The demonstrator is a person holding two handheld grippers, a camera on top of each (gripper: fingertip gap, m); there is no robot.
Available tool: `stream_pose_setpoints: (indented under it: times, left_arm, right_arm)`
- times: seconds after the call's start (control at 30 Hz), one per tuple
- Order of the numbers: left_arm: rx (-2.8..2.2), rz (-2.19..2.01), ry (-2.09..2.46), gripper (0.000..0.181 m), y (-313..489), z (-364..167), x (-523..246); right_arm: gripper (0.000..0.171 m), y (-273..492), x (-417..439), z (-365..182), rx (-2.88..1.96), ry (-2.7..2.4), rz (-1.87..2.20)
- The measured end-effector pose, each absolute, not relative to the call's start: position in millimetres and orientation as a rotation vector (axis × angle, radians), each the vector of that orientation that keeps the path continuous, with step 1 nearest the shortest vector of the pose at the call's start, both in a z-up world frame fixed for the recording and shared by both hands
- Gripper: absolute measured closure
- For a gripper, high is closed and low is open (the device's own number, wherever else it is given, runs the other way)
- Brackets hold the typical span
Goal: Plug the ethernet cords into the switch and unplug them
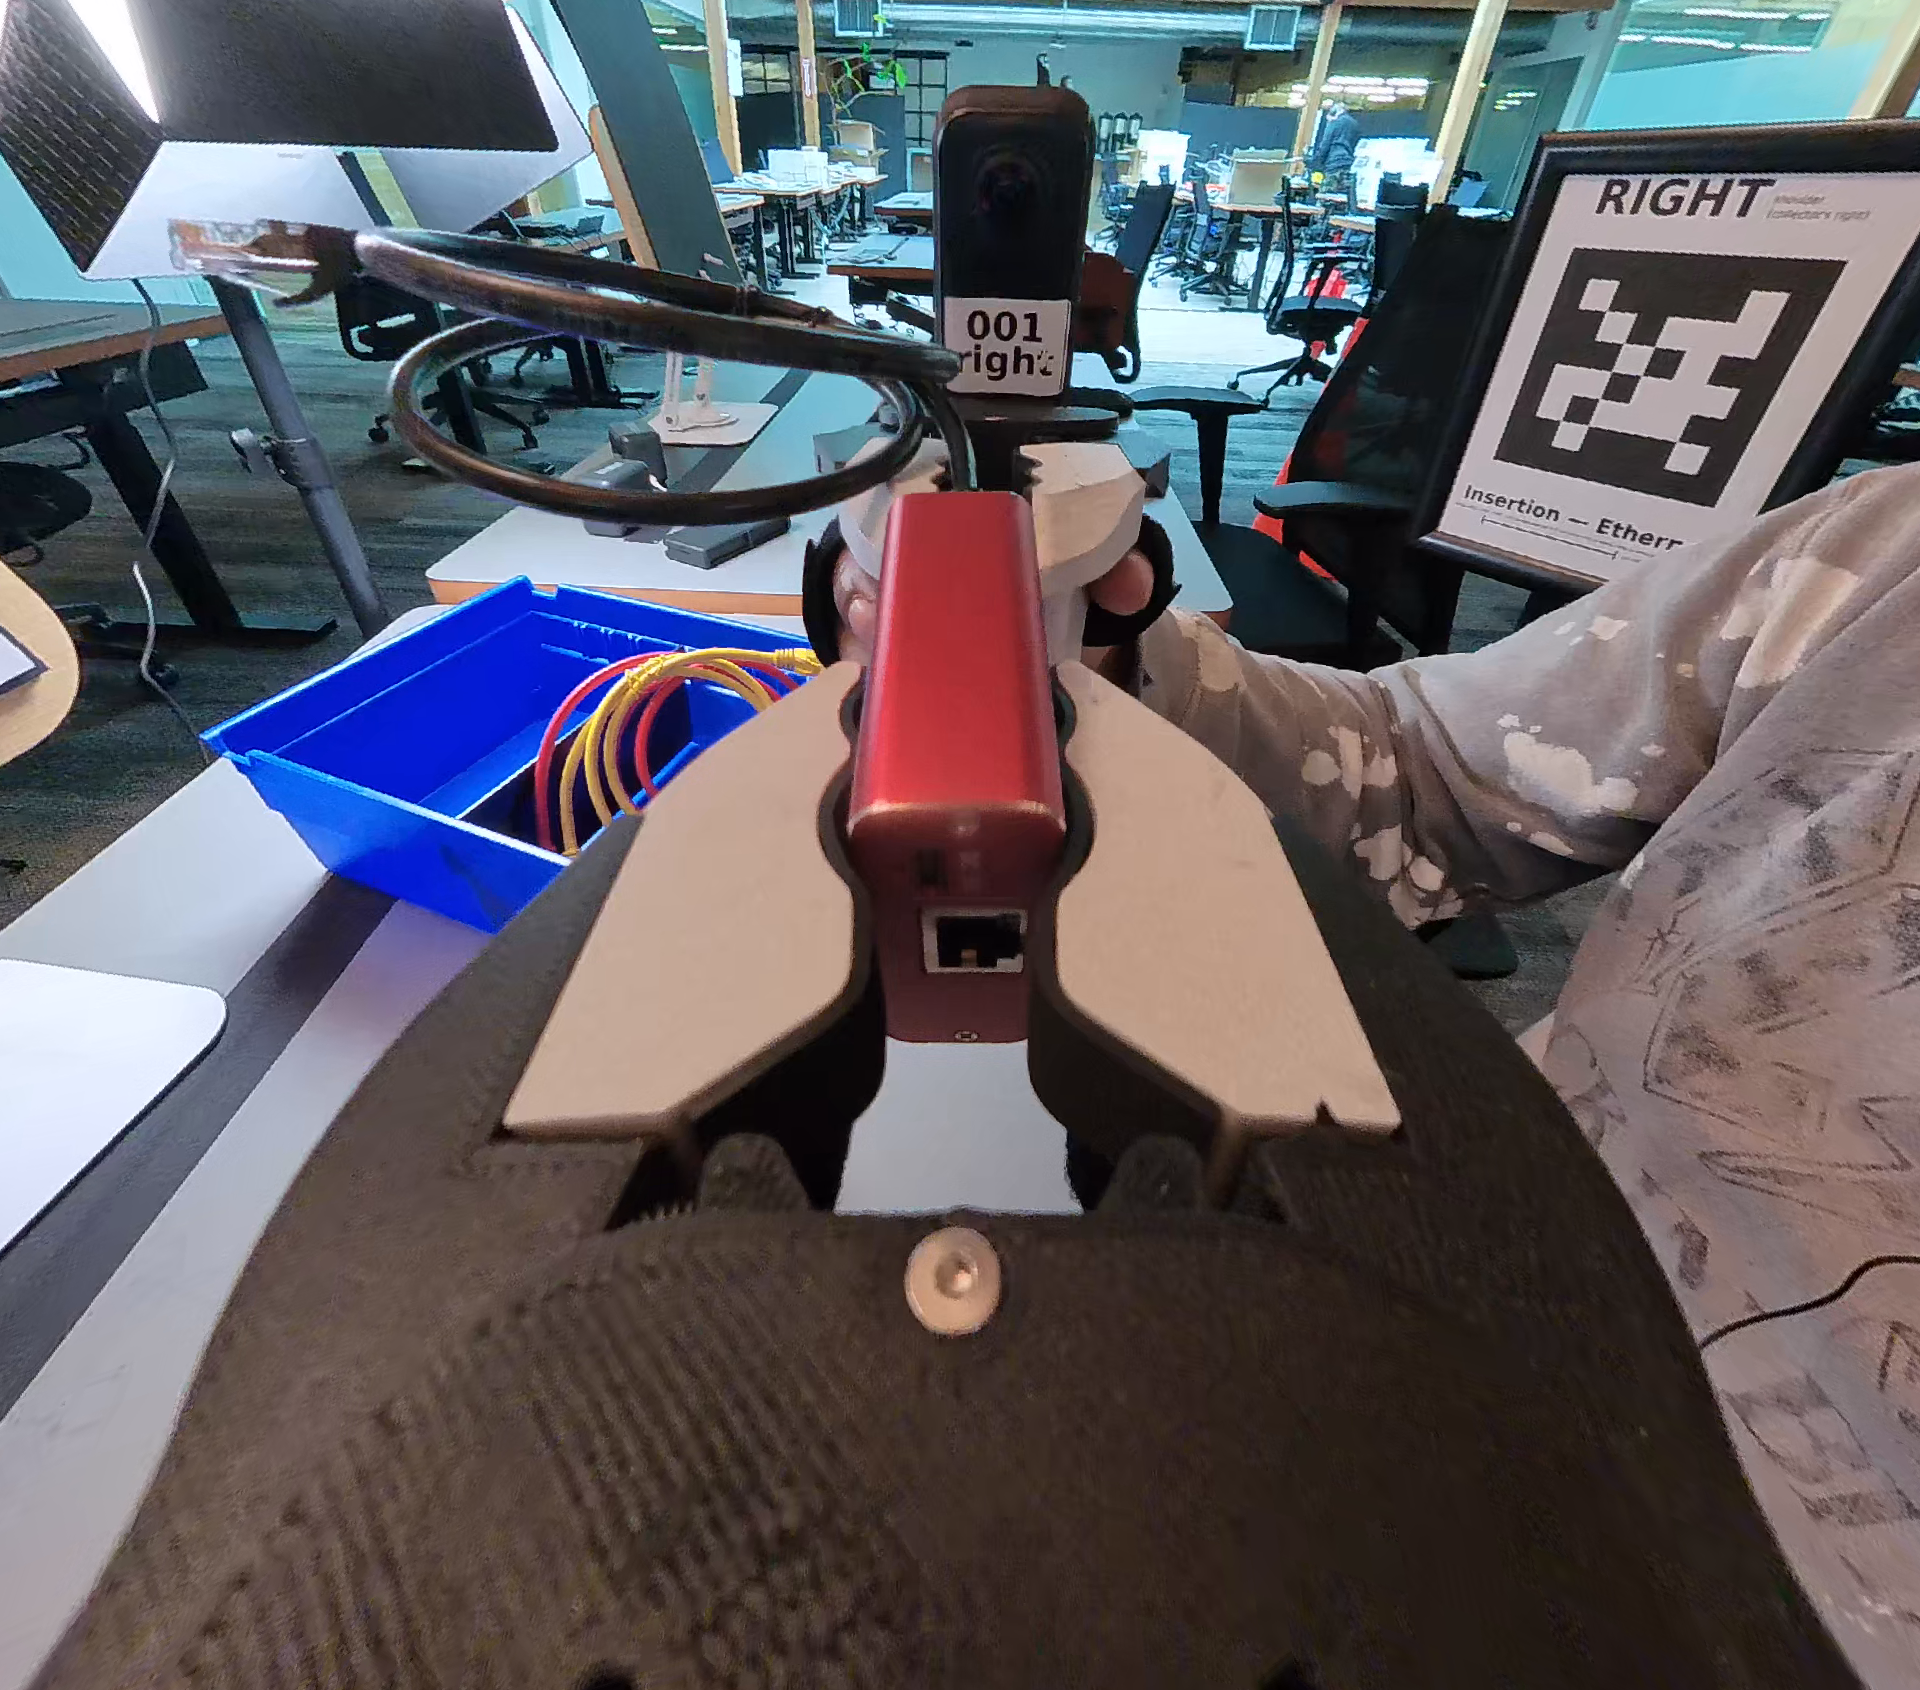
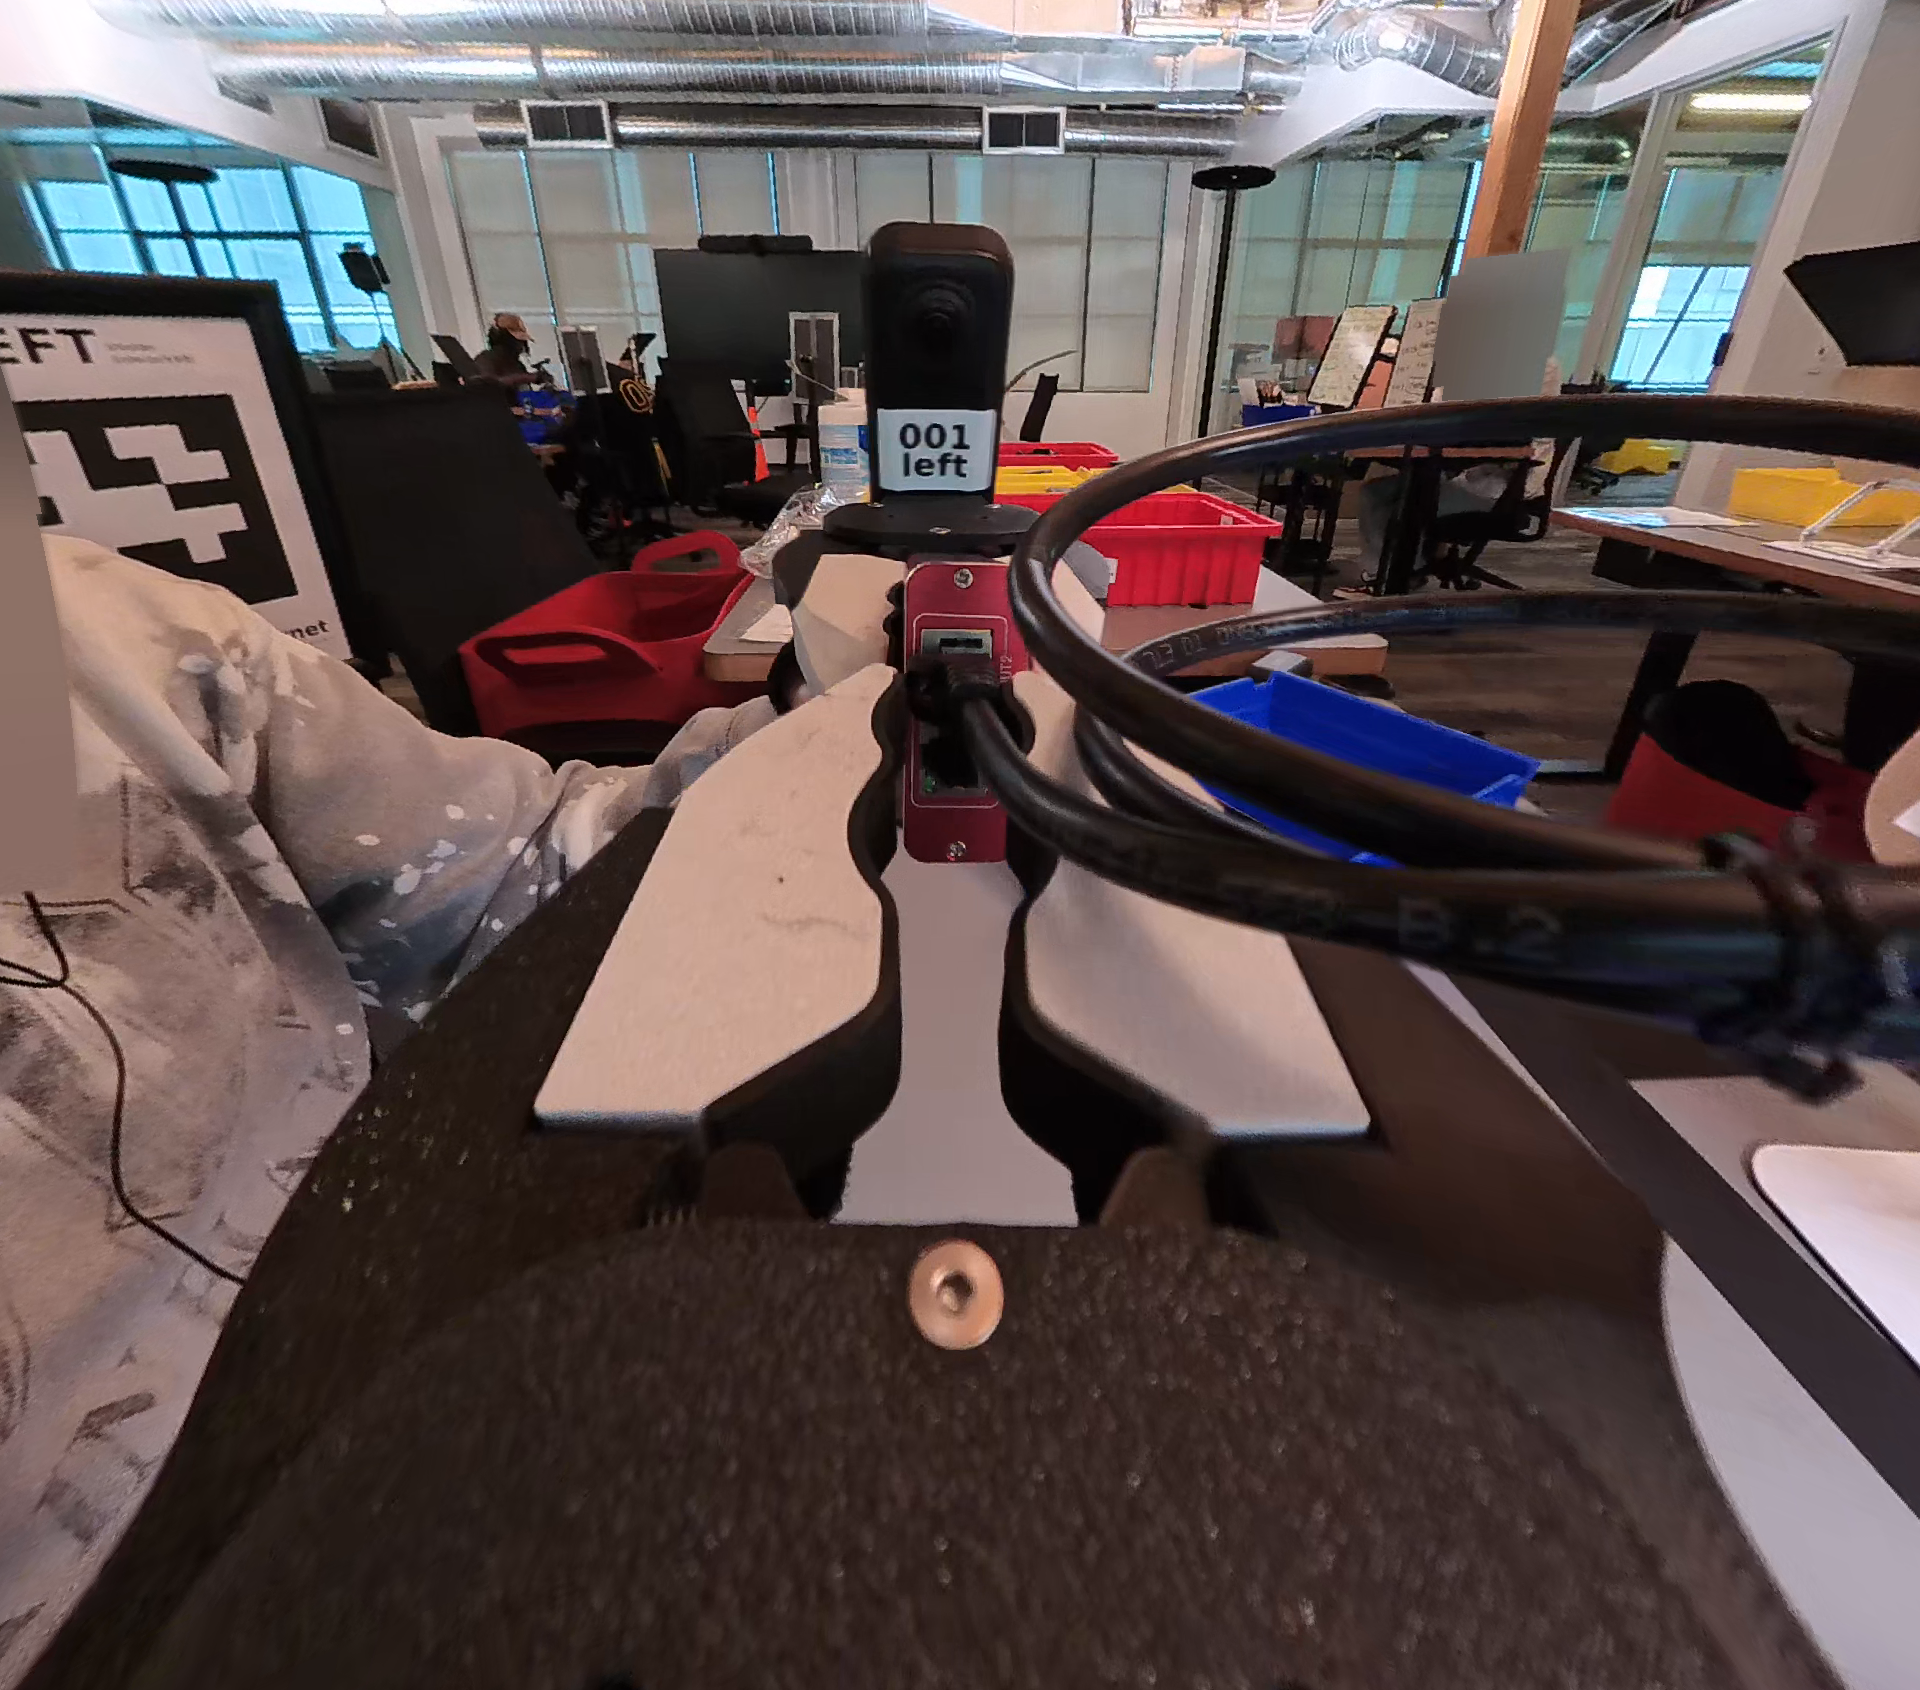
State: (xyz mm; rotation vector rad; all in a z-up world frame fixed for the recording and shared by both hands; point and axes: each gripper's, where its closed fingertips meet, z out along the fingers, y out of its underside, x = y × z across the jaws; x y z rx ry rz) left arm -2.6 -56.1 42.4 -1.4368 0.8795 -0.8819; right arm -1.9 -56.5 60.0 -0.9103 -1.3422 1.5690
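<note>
- Nearest the lens in the left wrist view, the left gripper (image 1: 958,819) pinches a red switch (image 1: 956,684), a narrow metal box held lengthwise between the grey fingers (image 1: 727,892), both pressed against its flanks.
- One port (image 1: 977,939) on the near end of the switch faces this camera and is empty.
- From the right wrist view, the right gripper (image 2: 954,721) has its fingers drawn close around the black ethernet cord's plug (image 2: 951,684), right at the far face of the switch (image 2: 956,715).
- That plug appears seated in, or just at, the upper port; whether it has latched I cannot tell. A lower port on the same face looks free.
- Black cord (image 1: 644,352) loops stiffly in the air between the two grippers, bound with a tie, and its other clear-tipped connector (image 1: 223,248) hangs loose at the left.
- A blue bin (image 1: 343,757) on the table holds more cords, yellow and red (image 1: 623,736), all coiled and untouched.
- Judging by this, the task is early: one cord is at the switch, either going in or about to come out, and the bin's cords remain.
- A person's patterned sleeve (image 1: 1558,757) reaches to the right gripper's handle.
</note>
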Motion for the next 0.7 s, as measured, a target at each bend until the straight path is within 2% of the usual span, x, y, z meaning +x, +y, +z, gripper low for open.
stream_pose_setpoints:
  times: [0.27,0.7]
  left_arm:
    - [-1.451,-0.874,0.905,0.151,-57.9,39.6,-0.3]
    - [-1.468,-0.911,0.914,0.151,-59.6,37.0,3.4]
  right_arm:
    - [0.156,-58.4,1.2,63.1,-0.892,-1.321,1.641]
    - [0.155,-60.5,5.3,54.4,-0.857,-1.415,1.530]
